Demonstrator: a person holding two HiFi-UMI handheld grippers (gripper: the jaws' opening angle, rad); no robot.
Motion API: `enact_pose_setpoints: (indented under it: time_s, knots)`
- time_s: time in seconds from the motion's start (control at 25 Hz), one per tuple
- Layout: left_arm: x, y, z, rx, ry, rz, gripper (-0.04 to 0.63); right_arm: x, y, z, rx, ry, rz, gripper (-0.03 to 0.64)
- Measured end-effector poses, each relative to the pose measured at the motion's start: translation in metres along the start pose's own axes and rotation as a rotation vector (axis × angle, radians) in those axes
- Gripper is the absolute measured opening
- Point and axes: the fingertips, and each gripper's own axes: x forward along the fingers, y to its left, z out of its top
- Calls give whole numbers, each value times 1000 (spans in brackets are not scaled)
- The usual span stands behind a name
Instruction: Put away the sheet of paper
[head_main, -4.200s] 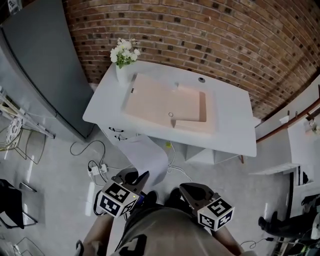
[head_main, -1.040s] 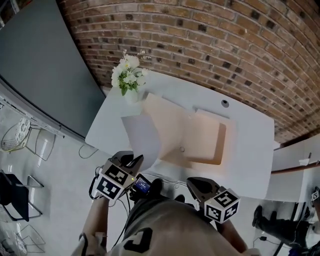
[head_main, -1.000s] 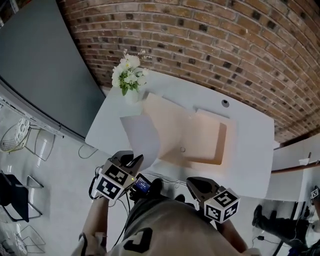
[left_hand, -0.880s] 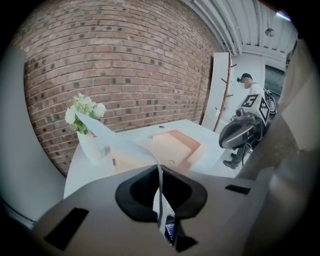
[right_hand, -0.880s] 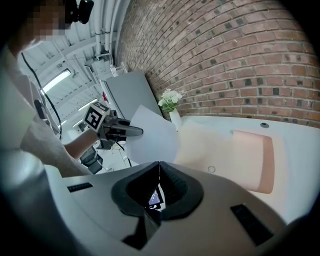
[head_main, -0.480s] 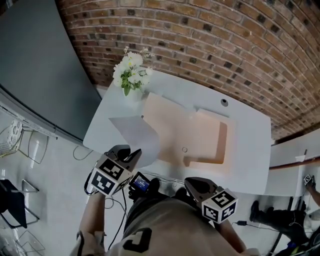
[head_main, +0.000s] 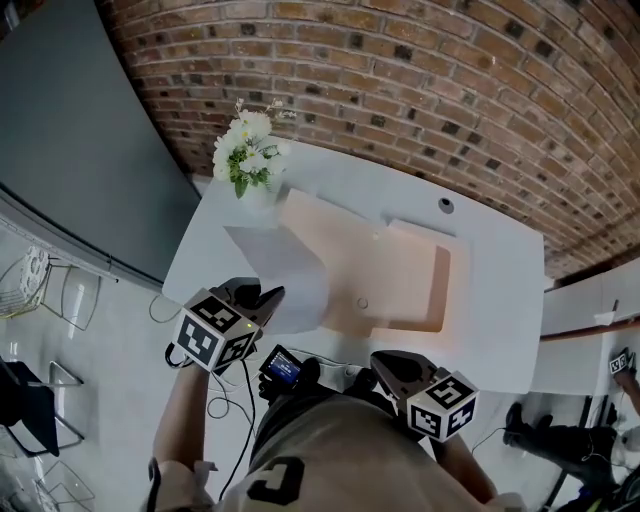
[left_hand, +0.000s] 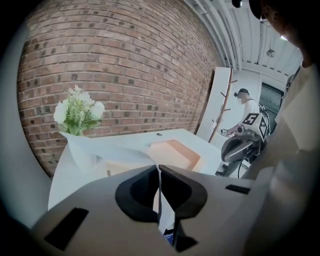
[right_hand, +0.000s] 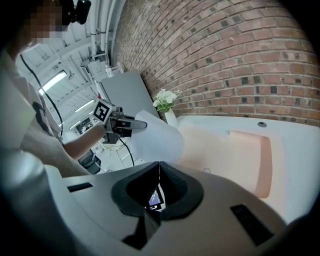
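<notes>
Fingers (left_hand: 135, 197) of the left gripper (head_main: 268, 297) are pressed together on the near edge of the sheet of paper (head_main: 285, 275); one sheet only. One brick wall (head_main: 400, 70) stands behind one white counter (head_main: 490, 290), with one peach basin (head_main: 350, 260) sunk in the counter's middle. The sheet curls up from the clamp over the counter's front left part, its far corner near the single vase of flowers (head_main: 247, 160) at the counter's back left corner. Grippers counted: two. The right gripper (head_main: 385, 362) sits off the counter's front edge, jaws closed on nothing. Four seconds ago the sheet hung before the counter's front; half a second ago the left gripper sat slightly farther from that edge.
</notes>
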Motion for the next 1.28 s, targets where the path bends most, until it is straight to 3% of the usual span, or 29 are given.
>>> enact_pose_setpoints:
  time_s: [0.28, 0.6, 1.0, 1.28]
  knots:
    - [18, 7, 18, -16, 1, -35, 14, -4, -17, 2, 9, 11, 14, 23]
    - [37, 24, 19, -173, -8, -185, 14, -2, -25, 3, 13, 22, -1, 23]
    - [55, 52, -2, -342, -9, -260, 14, 9, -21, 3, 3, 41, -13, 23]
    - [75, 68, -15, -410, 34, -287, 14, 12, -24, 4, 6, 40, -25, 23]
